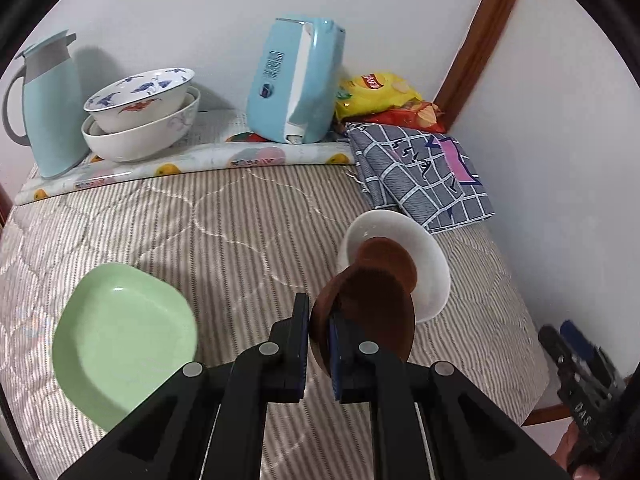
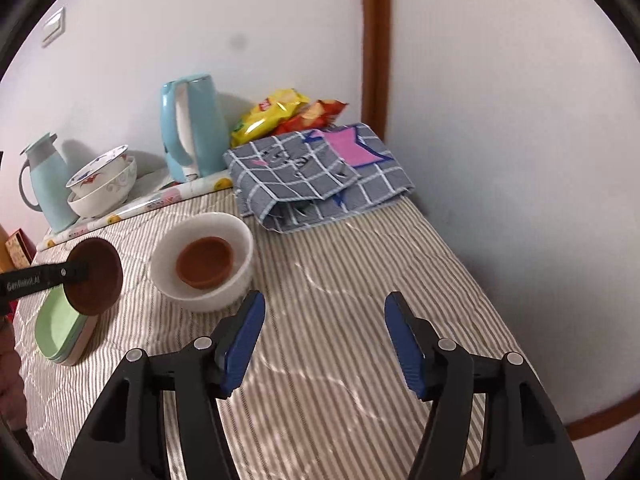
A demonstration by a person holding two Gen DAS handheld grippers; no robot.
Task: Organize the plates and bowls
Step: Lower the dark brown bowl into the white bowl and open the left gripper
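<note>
While a brown bowl [image 1: 372, 312] is clamped by its rim in the left gripper [image 1: 319, 344] and held tilted above the striped table cover [image 1: 224, 220], the right gripper [image 2: 324, 340] is held released, jaws spread wide over bare cover near the right edge. A white bowl [image 2: 202, 260] – a second brown bowl [image 2: 205, 263] nested inside – is seen mid-table. Stacked green plates [image 2: 56, 330] lie toward the left edge; patterned bowls [image 1: 140, 120] are stacked at the back-left corner.
</note>
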